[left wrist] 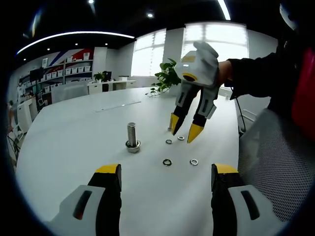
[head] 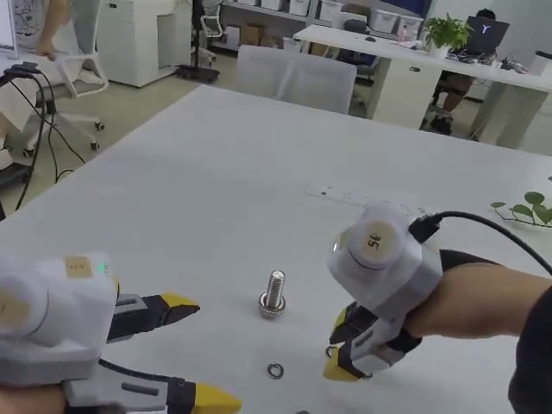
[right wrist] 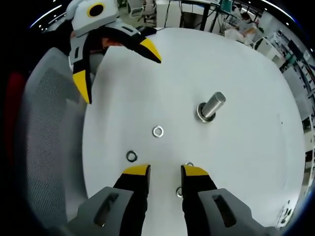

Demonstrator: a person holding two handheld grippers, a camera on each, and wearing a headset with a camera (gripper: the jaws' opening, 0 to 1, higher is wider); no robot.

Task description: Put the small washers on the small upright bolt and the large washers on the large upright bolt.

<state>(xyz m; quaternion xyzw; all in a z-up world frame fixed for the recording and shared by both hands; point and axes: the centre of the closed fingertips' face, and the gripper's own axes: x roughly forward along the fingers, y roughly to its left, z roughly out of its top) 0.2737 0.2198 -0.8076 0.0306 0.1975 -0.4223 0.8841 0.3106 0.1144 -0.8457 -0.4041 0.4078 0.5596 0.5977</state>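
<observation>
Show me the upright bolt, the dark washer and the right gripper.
upright bolt [left wrist: 132,132]: left gripper view, on its threaded shaft.
dark washer [left wrist: 167,162]: left gripper view, on the ring.
right gripper [right wrist: 165,171]: right gripper view, midway between its fingertips.

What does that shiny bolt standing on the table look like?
The bolt is silvery metal, with a threaded shaft pointing straight up and a wider base resting on the white table. Neither the left hand-held gripper nor the right hand-held gripper touches it, and loose washers lie apart from it.
</observation>
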